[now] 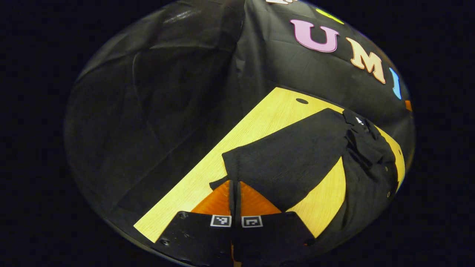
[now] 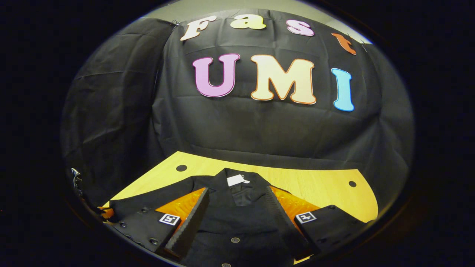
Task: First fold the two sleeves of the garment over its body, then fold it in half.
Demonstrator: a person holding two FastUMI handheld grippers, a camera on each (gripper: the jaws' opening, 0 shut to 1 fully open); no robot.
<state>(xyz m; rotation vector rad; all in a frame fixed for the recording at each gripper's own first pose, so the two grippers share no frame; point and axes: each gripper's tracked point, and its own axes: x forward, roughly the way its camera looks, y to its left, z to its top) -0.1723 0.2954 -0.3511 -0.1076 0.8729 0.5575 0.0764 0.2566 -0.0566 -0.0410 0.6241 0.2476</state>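
A: Step? Garment [image 2: 241,226] flat on worktop [image 2: 315,185]?
B: First sleeve [image 1: 289,163]. Left gripper [image 1: 234,193] pinched on cuff. Right gripper [image 2: 237,211] wide, above body.
A: Next?
B: Prob. carry sleeve over body.

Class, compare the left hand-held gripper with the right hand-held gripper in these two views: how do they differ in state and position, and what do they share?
The left hand-held gripper has its fingers pinched together on the black sleeve's cuff edge; the right hand-held gripper has its fingers spread wide, gripping nothing. The left sits at the sleeve end, out over the wooden table; the right hangs above the garment's buttoned body, below the collar. Both have orange fingers and black bodies bearing square markers.
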